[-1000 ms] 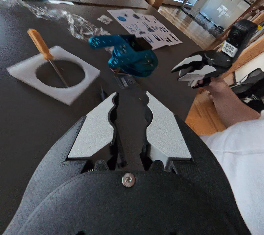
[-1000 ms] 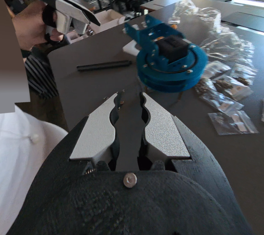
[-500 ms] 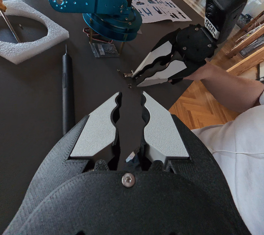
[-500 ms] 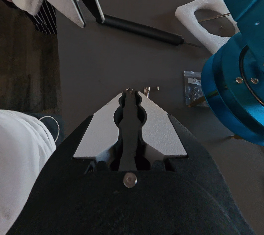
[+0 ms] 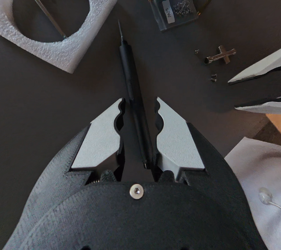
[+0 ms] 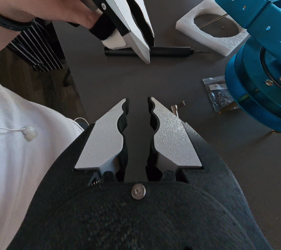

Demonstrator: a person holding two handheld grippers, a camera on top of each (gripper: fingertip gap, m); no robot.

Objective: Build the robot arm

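A black pen-shaped screwdriver (image 5: 129, 72) lies on the dark table (image 5: 45, 105). My left gripper (image 5: 139, 98) is open and straddles its rear half, with a gap showing between each pad and the shaft. The right wrist view shows the same: the left gripper (image 6: 149, 52) stands over the screwdriver (image 6: 170, 51). My right gripper (image 6: 138, 98) is open and empty, low over bare table. A small metal cross wrench (image 5: 220, 56) and loose screws (image 5: 213, 77) lie just right of its fingers; the wrench (image 6: 174, 108) is partly hidden behind the right finger.
A blue metal robot base (image 6: 250, 83) stands at the right, with a clear bag of screws (image 5: 176, 10) at its foot. White foam with a round hole (image 5: 60, 49) holds an orange-handled screwdriver's shaft (image 5: 41, 8). The table's edge (image 6: 73, 75) is at the left. About 4 centimeters separates my right fingertips from the wrench (image 6: 174, 108). Seen from the left wrist view (image 5: 215, 56) as well.
My left gripper has moved left and down over the black screwdriver and opened wider around it. My right gripper has pulled back from the small screws and opened from nearly shut.
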